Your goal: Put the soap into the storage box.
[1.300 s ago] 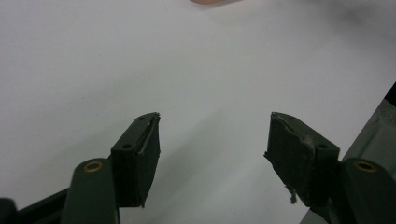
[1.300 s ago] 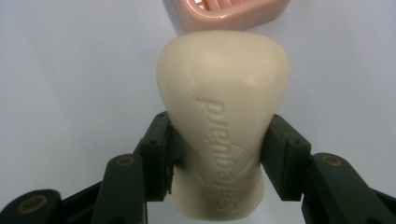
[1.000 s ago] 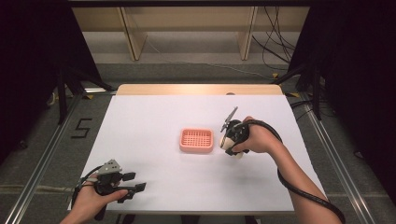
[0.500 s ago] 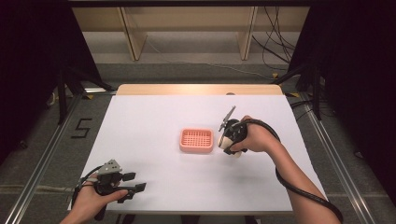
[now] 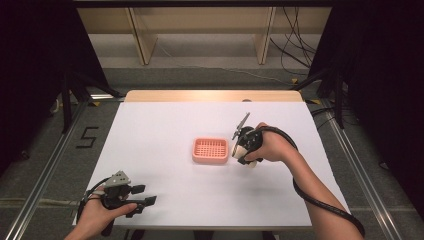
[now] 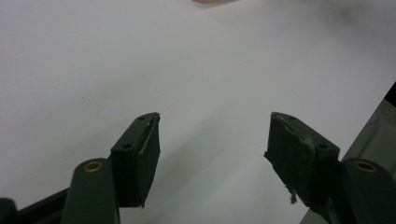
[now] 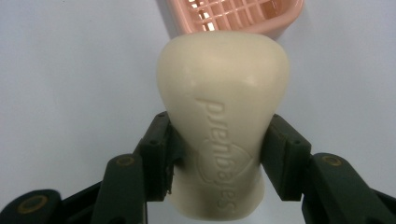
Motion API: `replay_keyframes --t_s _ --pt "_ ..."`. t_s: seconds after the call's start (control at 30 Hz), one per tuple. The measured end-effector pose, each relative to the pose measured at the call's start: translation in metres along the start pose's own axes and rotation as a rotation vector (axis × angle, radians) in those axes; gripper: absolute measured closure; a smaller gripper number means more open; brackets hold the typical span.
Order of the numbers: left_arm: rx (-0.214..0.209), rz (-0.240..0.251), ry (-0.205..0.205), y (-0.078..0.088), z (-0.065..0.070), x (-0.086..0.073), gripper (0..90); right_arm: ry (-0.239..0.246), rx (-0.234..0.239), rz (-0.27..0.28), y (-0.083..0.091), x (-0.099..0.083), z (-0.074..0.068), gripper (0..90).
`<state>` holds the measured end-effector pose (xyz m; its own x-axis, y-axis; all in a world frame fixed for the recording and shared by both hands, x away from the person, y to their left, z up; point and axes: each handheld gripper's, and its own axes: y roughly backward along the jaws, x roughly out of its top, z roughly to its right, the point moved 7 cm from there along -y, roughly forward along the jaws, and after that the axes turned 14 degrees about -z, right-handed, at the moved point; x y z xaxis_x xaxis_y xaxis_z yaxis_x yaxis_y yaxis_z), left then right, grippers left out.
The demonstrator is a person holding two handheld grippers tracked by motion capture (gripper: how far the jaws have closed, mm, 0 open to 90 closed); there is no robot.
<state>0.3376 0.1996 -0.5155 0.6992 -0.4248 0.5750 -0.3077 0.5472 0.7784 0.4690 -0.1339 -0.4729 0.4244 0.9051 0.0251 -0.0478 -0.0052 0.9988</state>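
A cream bar of soap with embossed lettering sits between the two black jaws of my right gripper, which is shut on it. Beyond the soap lies a pink slatted soap dish. In the high view the right gripper hovers just right of the pink soap dish, and the soap peeks out below the hand. My left gripper rests near the table's front left corner, jaws wide apart. In its own view the left gripper is open over bare white table.
The white table has a wooden strip along its far edge. Shelving and loose cables stand on the floor beyond it. A black cable trails from the right gripper along the forearm. Metal rails run beside the table on both sides.
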Motion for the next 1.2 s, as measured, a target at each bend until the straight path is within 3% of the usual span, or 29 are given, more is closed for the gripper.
replay_keyframes --t_s 0.37,0.5,0.53,0.63,0.73,0.8,0.9,1.2 --pt "0.015 -0.015 -0.001 0.001 -0.001 -0.001 34.1 0.007 -0.005 0.014 0.001 0.005 0.001 50.5" --pt "0.013 -0.01 0.005 0.001 0.0 0.0 34.2 -0.013 -0.008 0.003 0.002 0.005 0.0 50.5" --pt "0.012 -0.009 0.006 0.001 0.0 0.0 34.2 0.008 -0.004 0.012 0.002 0.006 0.001 50.5" --pt "-0.002 0.001 0.001 0.0 0.0 0.0 34.2 0.008 -0.005 0.015 0.002 0.007 0.001 50.5" --pt "0.01 -0.008 0.004 0.001 0.0 0.0 34.2 -0.01 -0.006 0.015 0.004 0.008 0.001 50.5" --pt "-0.002 0.0 0.0 0.0 0.0 0.0 34.2 0.023 -0.005 0.014 0.003 0.009 0.002 50.6" --pt "-0.001 0.002 0.0 0.0 0.0 0.0 34.2 -0.004 -0.007 0.02 0.003 0.011 0.001 50.5" --pt "0.003 -0.004 -0.008 0.0 0.0 0.0 34.2 0.018 -0.008 0.024 0.002 0.017 0.001 50.5"
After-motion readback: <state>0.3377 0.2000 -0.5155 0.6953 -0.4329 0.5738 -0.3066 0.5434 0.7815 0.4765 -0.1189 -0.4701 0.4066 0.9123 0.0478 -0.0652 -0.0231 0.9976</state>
